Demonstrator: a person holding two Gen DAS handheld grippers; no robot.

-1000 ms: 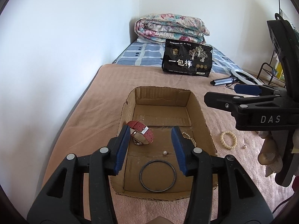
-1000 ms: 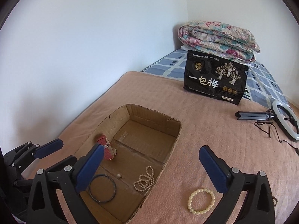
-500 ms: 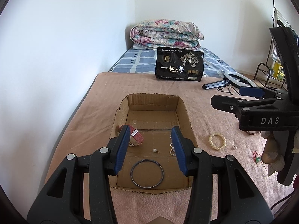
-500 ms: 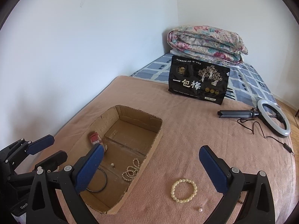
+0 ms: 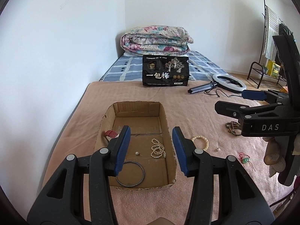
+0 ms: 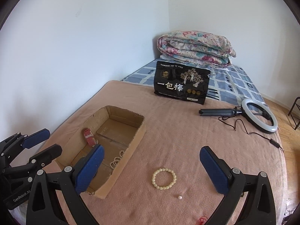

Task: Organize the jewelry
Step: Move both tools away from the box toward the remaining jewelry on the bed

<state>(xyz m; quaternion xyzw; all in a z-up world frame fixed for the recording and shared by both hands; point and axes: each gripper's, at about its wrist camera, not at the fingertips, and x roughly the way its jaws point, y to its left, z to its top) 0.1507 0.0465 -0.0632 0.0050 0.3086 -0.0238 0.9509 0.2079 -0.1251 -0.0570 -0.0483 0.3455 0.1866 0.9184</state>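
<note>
— Four pieces lie inside the cardboard box (image 5: 165, 116): a red watch (image 5: 110, 133) by its left wall, a white pearl strand (image 5: 157, 148) toward the right wall, a single pearl stud (image 5: 137, 153) on the floor between them, and a dark bangle (image 5: 130, 173) flat at the near end.

— And outside the box?

— A cream bead bracelet (image 6: 164, 178) lies on the pink blanket (image 6: 168, 131), just beside the box's right wall, with a loose pearl (image 6: 180, 197) near it. Further right sit a brown bead string (image 5: 232, 127) and a small green charm on red cord (image 5: 246, 159).

— What are the grippers doing?

— The left gripper (image 5: 151, 151) hangs above the box's near half, its blue pads apart and nothing between them. The right gripper (image 6: 151, 170) hovers over the blanket with its jaws spread wide; the cream bracelet shows in the gap below, untouched.

— Anything further back?

— A black printed bag (image 6: 181, 83) stands at the blanket's far edge, a ring light on a folded tripod (image 6: 258, 117) lies to its right, and a folded floral quilt (image 5: 155, 40) rests against the wall on the blue checked sheet (image 5: 127, 69).
</note>
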